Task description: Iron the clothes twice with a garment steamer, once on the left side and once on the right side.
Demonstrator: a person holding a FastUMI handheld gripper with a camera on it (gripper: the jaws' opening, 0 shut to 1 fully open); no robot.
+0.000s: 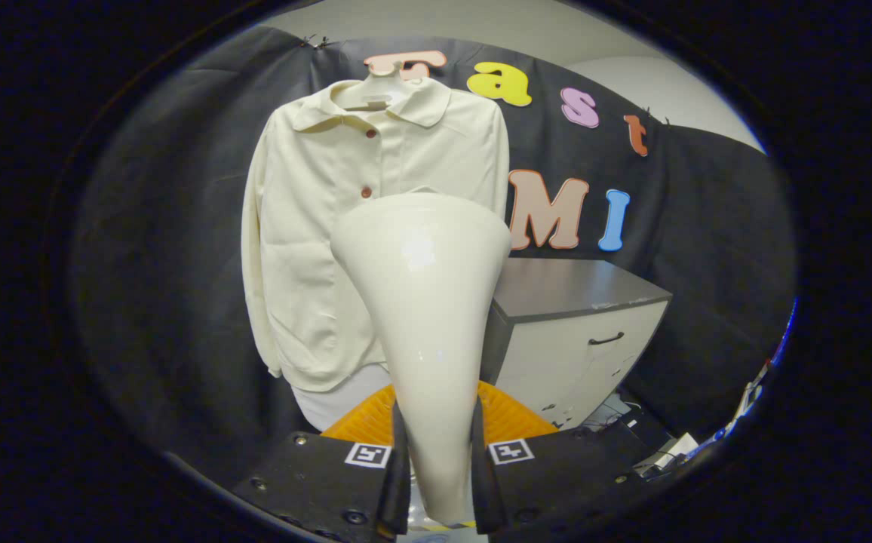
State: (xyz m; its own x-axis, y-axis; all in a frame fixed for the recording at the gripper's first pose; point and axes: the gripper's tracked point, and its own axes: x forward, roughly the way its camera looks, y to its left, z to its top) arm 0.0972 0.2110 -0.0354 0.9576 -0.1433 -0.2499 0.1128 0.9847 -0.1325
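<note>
A cream shirt [345,226] is hanging on a hanger [382,84] against the booth wall, beyond the fingers. A grey cabinet [587,332] is standing to its right. The cream steamer [425,317] is rising upright between the fingers, overlapping the shirt's lower right part. The gripper [440,483] is clamping the steamer's narrow handle, both fingers pressing it.

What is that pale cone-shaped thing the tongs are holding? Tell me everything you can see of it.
It is a glossy cream plastic garment steamer head, smooth and shiny with light glinting on it. It is narrow at the bottom and flares wide towards the top, standing upright. The tongs grip its narrow lower end, one finger pressed on each side. Its wide end overlaps the cream buttoned shirt hanging beyond; whether they touch is unclear.
</note>
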